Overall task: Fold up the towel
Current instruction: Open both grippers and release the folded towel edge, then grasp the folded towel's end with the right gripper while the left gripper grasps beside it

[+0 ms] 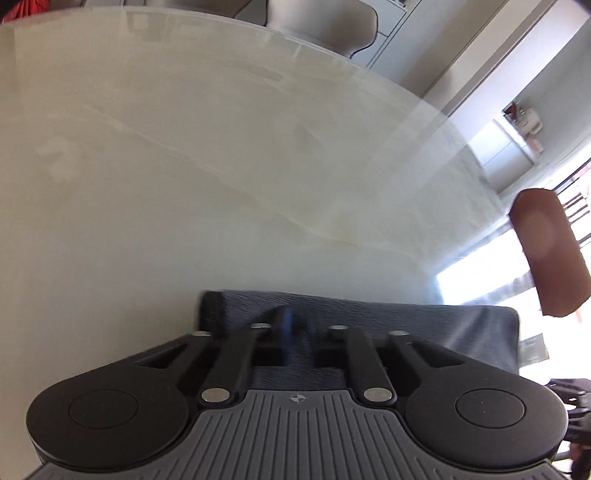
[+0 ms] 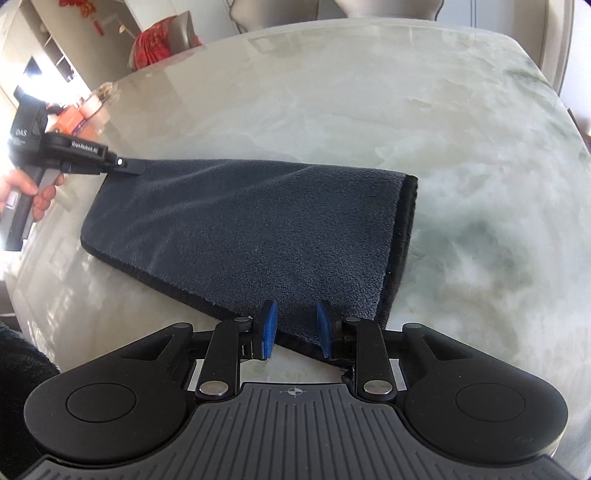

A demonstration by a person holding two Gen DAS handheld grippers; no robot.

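Note:
A dark grey towel [image 2: 258, 229] lies folded into a long band on the pale marble table [image 2: 369, 110]. Its black-hemmed short end [image 2: 402, 236] faces right. My right gripper [image 2: 297, 328] is open. Its blue pads [image 2: 269, 325] stand apart over the towel's near corner without pressing on it. At the far left corner sits my left gripper [image 2: 129, 165], held by a hand [image 2: 22, 192]. In the blurred left wrist view the left gripper [image 1: 299, 328] has its jaws drawn together low over the towel [image 1: 424, 332]. No cloth shows between them.
A brown chair back [image 1: 546, 254] stands past the table's right edge, and a grey chair [image 1: 325, 22] at the far side. Red fabric [image 2: 159, 40] and small boxes [image 2: 74, 118] sit beyond the far left rim. Something dark and fuzzy [image 2: 18, 369] fills the near left corner.

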